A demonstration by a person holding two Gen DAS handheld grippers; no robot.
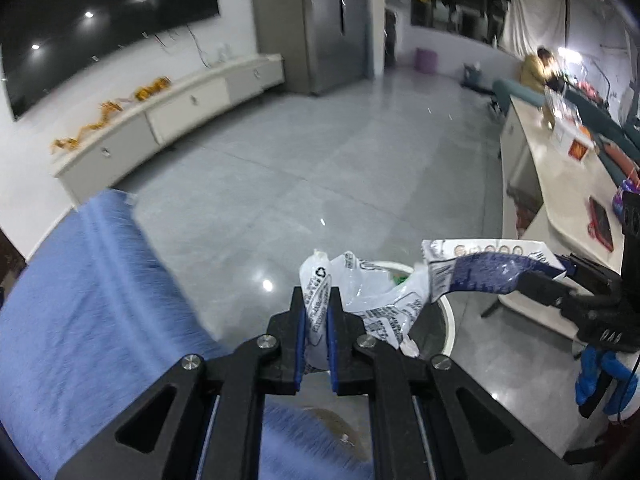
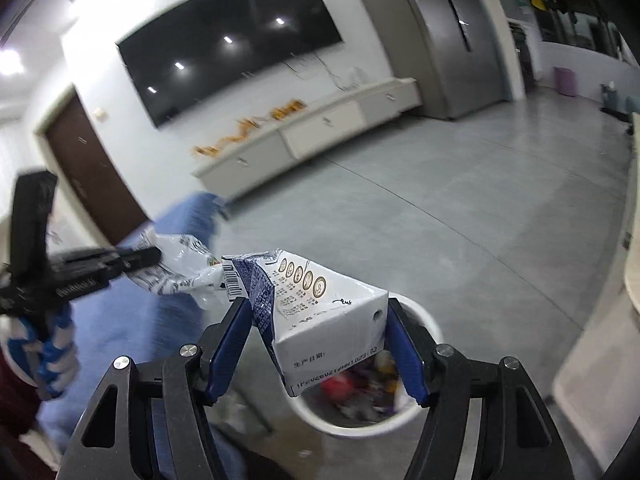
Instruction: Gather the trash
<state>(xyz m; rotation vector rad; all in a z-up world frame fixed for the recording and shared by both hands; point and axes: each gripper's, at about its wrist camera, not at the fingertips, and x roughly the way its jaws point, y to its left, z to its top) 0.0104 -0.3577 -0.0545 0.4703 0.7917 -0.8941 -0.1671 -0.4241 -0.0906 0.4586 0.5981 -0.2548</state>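
Crumpled plastic bag [image 1: 360, 300] clamped between pads of left gripper [image 1: 316, 312]; flattened carton [image 2: 320, 312] gripped across its width by right gripper [image 2: 316, 344]; both held above white bin [image 2: 424, 320] on grey floor [image 1: 320, 168]; blue fabric [image 1: 88, 300] alongside.

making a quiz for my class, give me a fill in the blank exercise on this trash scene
1. The left gripper jaws pinch a crumpled white plastic ____.
2. The right gripper holds a blue and white ____ by its sides.
3. Both items hang above a round white ____ on the floor.
4. On the far wall hangs a large dark ____.

Missing words: bag; carton; bin; screen
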